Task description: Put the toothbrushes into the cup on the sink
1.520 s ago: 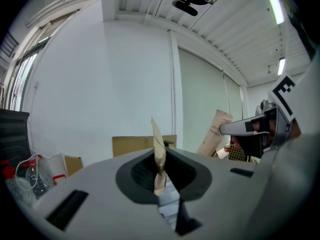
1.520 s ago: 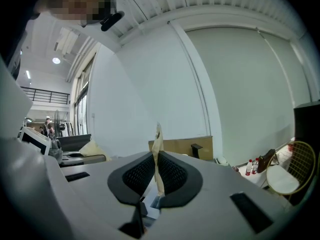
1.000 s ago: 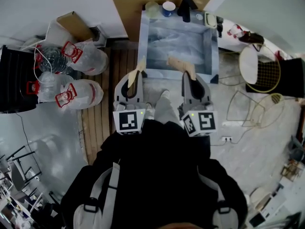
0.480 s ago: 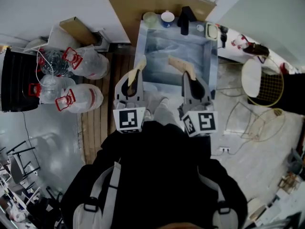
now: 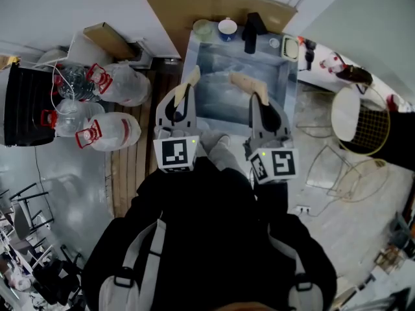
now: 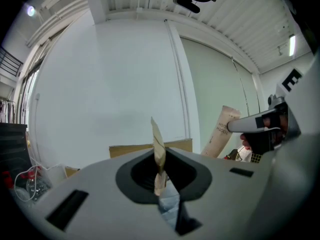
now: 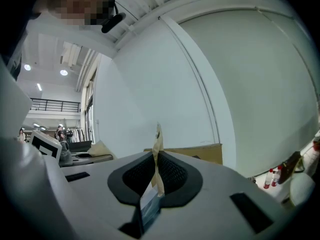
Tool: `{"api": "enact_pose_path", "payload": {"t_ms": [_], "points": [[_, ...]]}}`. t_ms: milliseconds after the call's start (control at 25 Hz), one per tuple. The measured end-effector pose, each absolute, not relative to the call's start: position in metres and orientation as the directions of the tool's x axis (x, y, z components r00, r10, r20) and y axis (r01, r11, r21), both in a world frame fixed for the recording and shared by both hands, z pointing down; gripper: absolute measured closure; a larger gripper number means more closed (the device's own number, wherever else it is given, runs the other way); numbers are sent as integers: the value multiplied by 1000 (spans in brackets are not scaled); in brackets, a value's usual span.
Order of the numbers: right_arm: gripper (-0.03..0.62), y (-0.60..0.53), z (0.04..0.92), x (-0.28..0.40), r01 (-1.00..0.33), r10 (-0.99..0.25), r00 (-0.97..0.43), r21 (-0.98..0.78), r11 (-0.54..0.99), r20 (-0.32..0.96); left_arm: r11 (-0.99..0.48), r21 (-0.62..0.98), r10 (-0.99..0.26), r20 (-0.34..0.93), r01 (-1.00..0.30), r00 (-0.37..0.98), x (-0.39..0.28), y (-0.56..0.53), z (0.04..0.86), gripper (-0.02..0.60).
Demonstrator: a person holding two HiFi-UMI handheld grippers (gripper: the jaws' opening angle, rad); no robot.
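Both grippers hold a toothbrush in a tan paper sleeve over the near edge of the steel sink [image 5: 286, 76]. My left gripper [image 5: 186, 94] is shut on one sleeved toothbrush [image 5: 192, 78], which stands edge-on between the jaws [image 6: 158, 149] in the left gripper view. My right gripper [image 5: 259, 101] is shut on the other sleeved toothbrush [image 5: 245, 85], seen thin and upright [image 7: 157, 159] in the right gripper view. On the sink's back ledge stand a pale green cup [image 5: 202, 28] and a blue-and-white cup [image 5: 227, 26]. Both are well beyond the grippers.
A black tap or bottle [image 5: 251, 30] stands on the back ledge beside the cups. Large water jugs [image 5: 113, 83] with red handles and a black crate [image 5: 26, 112] sit on the floor at the left. A wire chair [image 5: 356, 112] stands at the right, and a cardboard sheet [image 5: 214, 5] leans behind the sink.
Both grippers have moved slightly forward toward the sink, each still holding its sleeved toothbrush. The head view has shifted a little.
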State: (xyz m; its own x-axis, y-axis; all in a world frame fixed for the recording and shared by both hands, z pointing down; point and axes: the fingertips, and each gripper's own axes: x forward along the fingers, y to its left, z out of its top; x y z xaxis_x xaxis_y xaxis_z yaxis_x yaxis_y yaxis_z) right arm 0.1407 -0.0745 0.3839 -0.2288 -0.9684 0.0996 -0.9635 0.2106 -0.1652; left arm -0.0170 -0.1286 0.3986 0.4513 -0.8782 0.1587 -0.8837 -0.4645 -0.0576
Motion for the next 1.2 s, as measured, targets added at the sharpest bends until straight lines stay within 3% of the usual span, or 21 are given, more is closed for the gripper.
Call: {"api": "enact_pose_path", "payload": {"t_ms": [1200], "points": [[572, -133, 401, 142, -977, -980, -147, -174, 123, 136, -501, -80, -857, 182, -862, 481, 2, -312, 425, 552]]}}
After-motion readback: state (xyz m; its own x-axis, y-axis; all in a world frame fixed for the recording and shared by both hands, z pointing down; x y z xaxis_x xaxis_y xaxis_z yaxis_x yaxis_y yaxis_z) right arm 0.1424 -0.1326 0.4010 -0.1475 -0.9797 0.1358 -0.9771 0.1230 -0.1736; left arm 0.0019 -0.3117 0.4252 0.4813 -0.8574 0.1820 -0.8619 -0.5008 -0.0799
